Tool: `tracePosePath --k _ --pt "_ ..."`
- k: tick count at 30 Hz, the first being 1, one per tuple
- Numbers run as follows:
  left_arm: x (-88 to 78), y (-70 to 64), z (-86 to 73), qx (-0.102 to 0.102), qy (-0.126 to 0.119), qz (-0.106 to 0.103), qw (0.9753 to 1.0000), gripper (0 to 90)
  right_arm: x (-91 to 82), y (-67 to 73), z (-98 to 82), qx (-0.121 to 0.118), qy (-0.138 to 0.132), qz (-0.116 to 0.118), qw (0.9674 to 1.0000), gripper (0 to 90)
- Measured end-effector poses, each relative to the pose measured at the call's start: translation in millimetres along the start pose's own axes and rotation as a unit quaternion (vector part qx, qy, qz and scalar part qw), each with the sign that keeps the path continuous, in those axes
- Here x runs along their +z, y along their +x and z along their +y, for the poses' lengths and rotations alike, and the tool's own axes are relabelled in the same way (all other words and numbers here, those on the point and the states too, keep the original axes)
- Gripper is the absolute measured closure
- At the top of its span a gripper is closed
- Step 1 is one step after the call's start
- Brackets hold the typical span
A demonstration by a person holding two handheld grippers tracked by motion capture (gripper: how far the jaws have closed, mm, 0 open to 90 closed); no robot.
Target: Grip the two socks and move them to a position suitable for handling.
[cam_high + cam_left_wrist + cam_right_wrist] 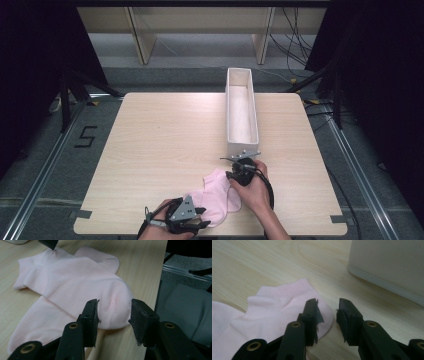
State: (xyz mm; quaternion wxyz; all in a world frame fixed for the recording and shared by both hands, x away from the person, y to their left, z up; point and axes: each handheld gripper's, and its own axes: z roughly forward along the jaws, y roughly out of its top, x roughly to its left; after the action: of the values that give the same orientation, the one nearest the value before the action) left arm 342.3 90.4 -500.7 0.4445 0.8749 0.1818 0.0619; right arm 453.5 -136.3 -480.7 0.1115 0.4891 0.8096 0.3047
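- Sock (pixel 216 196) is lying flat near the table (pixel 150 150) edge, ungripped.
- Left gripper (pixel 113 312): jaws apart, heel bracketed.
- Right gripper (pixel 328 312): jaws apart at cuff.
- Closing is likely called for next.

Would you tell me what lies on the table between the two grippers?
The pink sock lies between them: in the high view it stretches from the left gripper to the right gripper.

Overhead view; two close gripper views
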Motion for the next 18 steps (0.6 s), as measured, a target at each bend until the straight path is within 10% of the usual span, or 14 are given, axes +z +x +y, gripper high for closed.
tracePosePath --k 18 --pt "11.8 -4.2 -2.5 0.044 0.023 -0.005 0.9988 63.8 6.3 0.3 -1.1 -0.016 0.022 0.005 0.9996 81.2"
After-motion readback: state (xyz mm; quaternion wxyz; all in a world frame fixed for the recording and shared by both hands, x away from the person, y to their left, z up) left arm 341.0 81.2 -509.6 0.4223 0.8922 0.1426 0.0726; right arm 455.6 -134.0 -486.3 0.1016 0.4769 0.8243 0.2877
